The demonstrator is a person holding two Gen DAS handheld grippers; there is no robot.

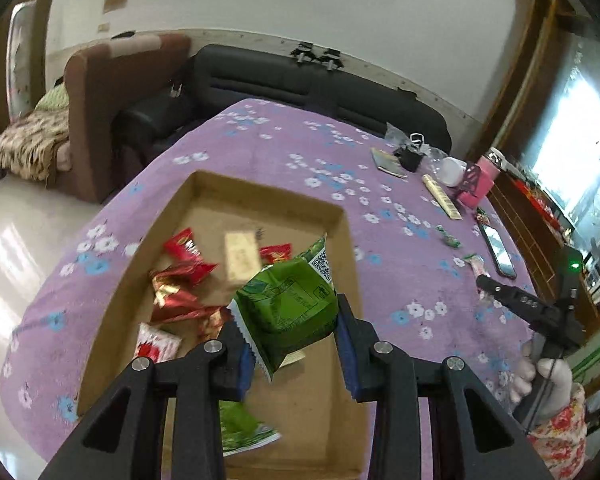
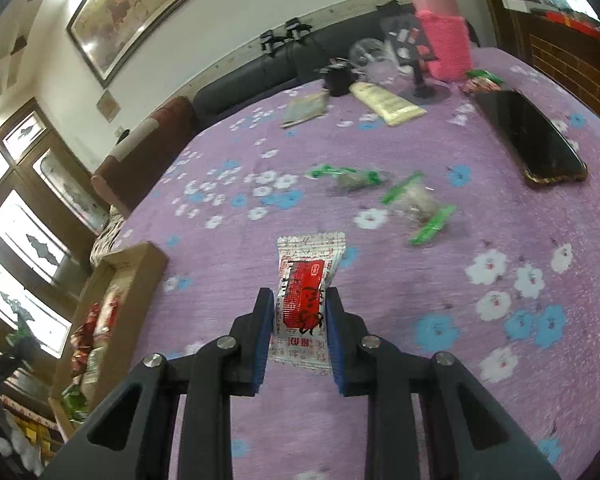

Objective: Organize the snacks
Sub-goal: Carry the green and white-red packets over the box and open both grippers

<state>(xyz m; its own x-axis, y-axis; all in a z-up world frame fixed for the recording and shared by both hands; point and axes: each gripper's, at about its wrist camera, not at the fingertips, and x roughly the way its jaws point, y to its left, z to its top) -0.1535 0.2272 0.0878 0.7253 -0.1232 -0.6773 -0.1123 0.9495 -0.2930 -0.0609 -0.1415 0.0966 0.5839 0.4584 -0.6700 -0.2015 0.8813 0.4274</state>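
My left gripper [image 1: 290, 322] is shut on a green snack packet [image 1: 288, 304] and holds it above the cardboard box [image 1: 260, 190], which holds several red and gold snacks [image 1: 180, 280] and another green packet [image 1: 244, 428]. My right gripper [image 2: 300, 316] is shut on a white and red snack packet [image 2: 306, 292] just above the purple flowered tablecloth [image 2: 420, 340]. Two green and clear candies [image 2: 352, 178] [image 2: 420, 208] lie on the cloth beyond it. The box shows at the left of the right wrist view [image 2: 140, 258]. The right gripper also shows in the left wrist view [image 1: 528, 308].
A black phone [image 2: 532, 136], a pink bottle [image 2: 446, 40], a cream tube [image 2: 388, 102], a black cup [image 2: 338, 78] and a small booklet [image 2: 306, 108] lie at the table's far side. A dark sofa [image 1: 300, 80] and a brown armchair [image 1: 112, 92] stand behind the table.
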